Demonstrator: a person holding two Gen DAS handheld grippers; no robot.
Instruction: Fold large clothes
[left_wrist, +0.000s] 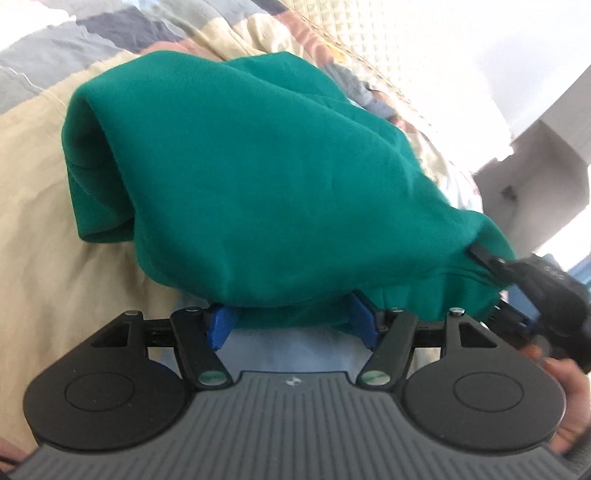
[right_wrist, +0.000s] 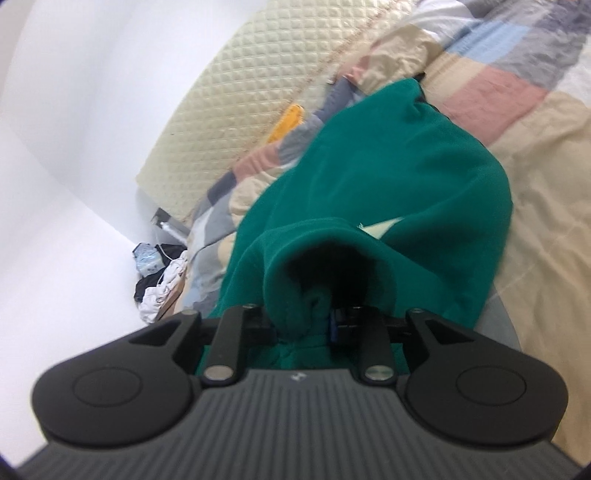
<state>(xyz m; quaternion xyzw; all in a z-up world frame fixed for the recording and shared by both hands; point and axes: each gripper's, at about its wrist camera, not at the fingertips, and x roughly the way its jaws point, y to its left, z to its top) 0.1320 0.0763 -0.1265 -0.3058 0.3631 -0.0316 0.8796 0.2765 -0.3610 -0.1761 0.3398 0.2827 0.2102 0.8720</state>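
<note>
The right wrist view is showing the right gripper (right_wrist: 317, 325) pinching a bunched edge of the green garment (right_wrist: 399, 177) above the bed (right_wrist: 546, 229), while the left gripper (left_wrist: 291, 321), fingers (left_wrist: 221, 326) spread apart, is sliding under the hem, likely supporting the fold.

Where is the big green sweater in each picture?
Left wrist view: the green sweater fills the middle, bunched on the bed, its near edge between the left gripper fingers.
Right wrist view: it runs from the centre down to the right gripper, which pinches a fold.
Shared landmark: the cream quilted headboard, above the sweater in both.
</note>
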